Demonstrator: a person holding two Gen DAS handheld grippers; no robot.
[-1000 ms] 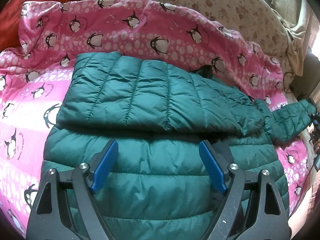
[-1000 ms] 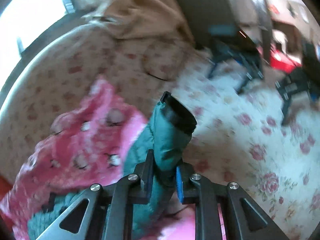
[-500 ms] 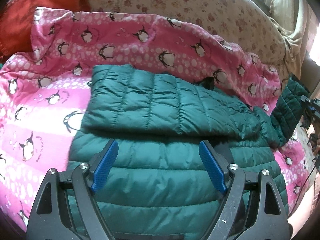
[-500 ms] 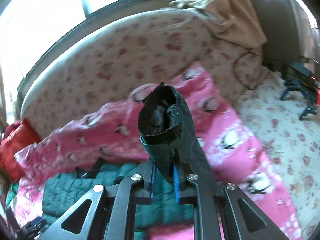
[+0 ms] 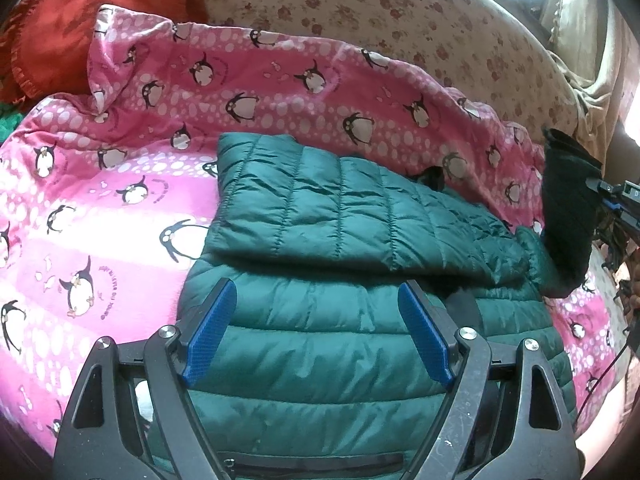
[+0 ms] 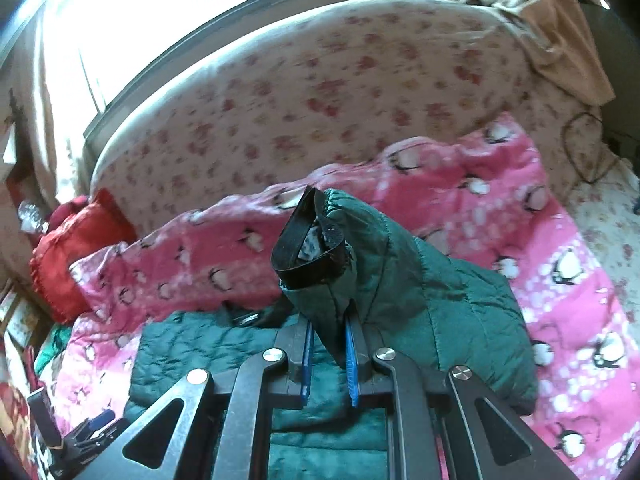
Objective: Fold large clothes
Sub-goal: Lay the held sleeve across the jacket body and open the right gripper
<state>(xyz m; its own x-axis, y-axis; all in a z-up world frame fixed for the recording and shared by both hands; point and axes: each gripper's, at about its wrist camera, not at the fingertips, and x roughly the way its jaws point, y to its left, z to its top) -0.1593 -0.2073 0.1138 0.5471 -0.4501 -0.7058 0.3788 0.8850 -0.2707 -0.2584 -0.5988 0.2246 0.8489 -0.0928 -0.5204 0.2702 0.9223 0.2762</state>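
Right wrist view shows my right gripper (image 6: 328, 356) with jaws clamped on the sleeve (image 6: 360, 256) near its cuff, left gripper (image 5: 316, 328) jaws wide over the green puffer jacket (image 5: 320, 360) on the bed: soft, light, slippery, so I'd grip at seams.

Two close, downward-angled wrist views sharing jacket (image 5: 320, 360).

Bed's got a pink penguin blanket (image 5: 120, 184) over a cream floral sheet (image 6: 280, 92); red frilly pillow (image 5: 72, 28) up in the corner; tan cloth (image 6: 560, 32) bunched at the far end; bright window (image 6: 160, 8) blown out behind.
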